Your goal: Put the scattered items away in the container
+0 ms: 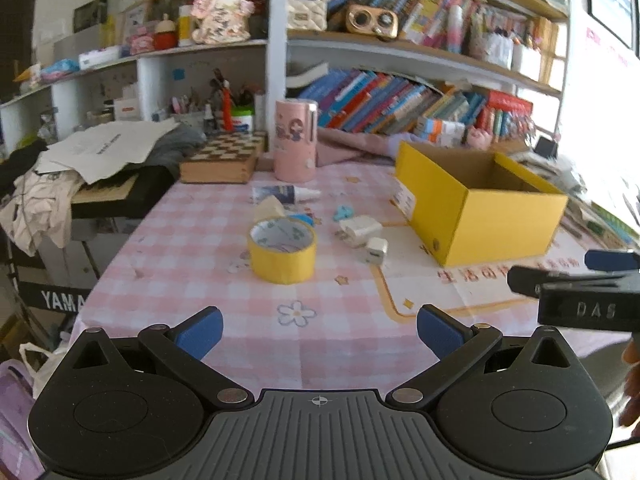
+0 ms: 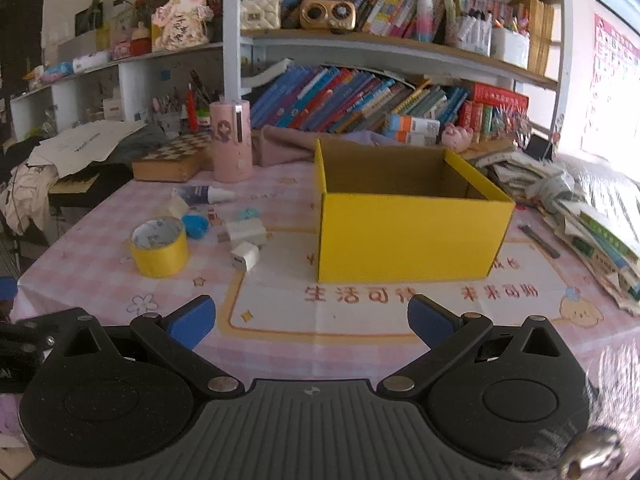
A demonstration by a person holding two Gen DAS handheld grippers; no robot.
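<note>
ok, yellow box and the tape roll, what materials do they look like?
Yellow box: looks like cardboard, matte yellow outside, with a bare brown inner wall and folded edges. Tape roll: yellow, slightly glossy wound film, probably plastic or cloth; its printed white inner core looks like paper.

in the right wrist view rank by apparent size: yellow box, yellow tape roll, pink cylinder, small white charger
1. yellow box
2. pink cylinder and yellow tape roll: look alike; the cylinder stands farther back, so unranked
3. small white charger

Yellow box [image 2: 408, 236]; pink-checked tablecloth [image 2: 100, 264]
</note>
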